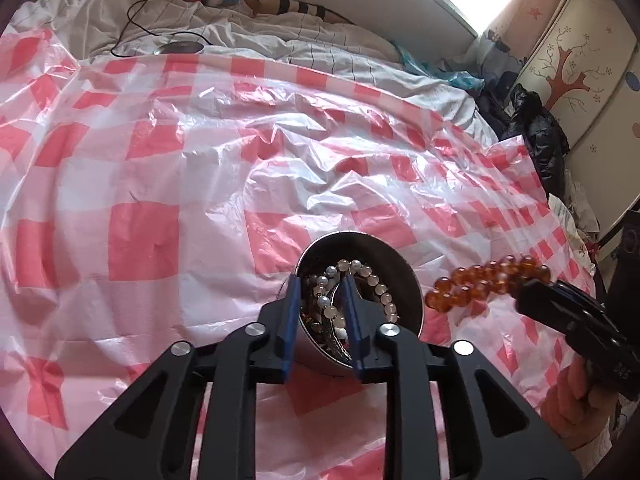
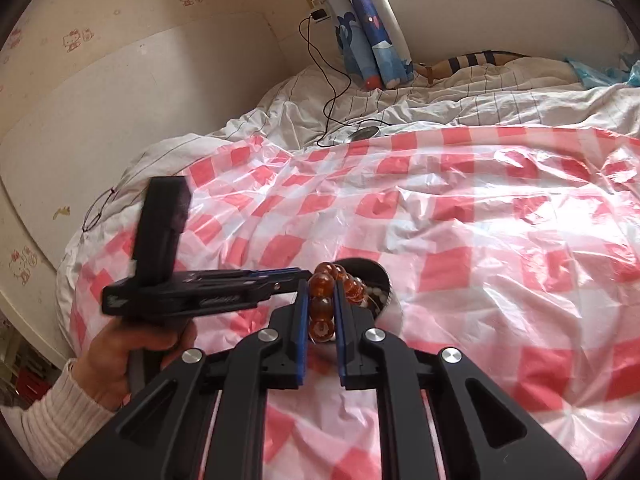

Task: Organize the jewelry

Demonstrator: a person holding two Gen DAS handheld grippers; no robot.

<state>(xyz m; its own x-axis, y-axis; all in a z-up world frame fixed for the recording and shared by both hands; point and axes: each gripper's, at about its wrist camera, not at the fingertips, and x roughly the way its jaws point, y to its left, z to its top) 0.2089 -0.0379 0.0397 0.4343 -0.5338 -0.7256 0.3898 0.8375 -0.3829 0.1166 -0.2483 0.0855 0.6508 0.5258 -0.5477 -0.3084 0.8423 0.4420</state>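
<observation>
Both matte black plastic two-finger grippers, left [image 1: 322, 280] and right [image 2: 322, 286]: blue finger pads [image 1: 291, 320], round silver pivot screws [image 1: 180, 348], cut-out linkage arms. Left hand [image 2: 120, 364] wears cream ribbed knit sleeve [image 2: 52, 412].

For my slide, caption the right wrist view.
Right gripper holds amber bead bracelet beside the jewelry tin.

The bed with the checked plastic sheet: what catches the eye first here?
An amber bead bracelet pinched in the right gripper, held beside a round metal tin. The tin sits on the red-and-white checked sheet, heaped with pale bead bracelets; the left gripper straddles its near rim.
</observation>
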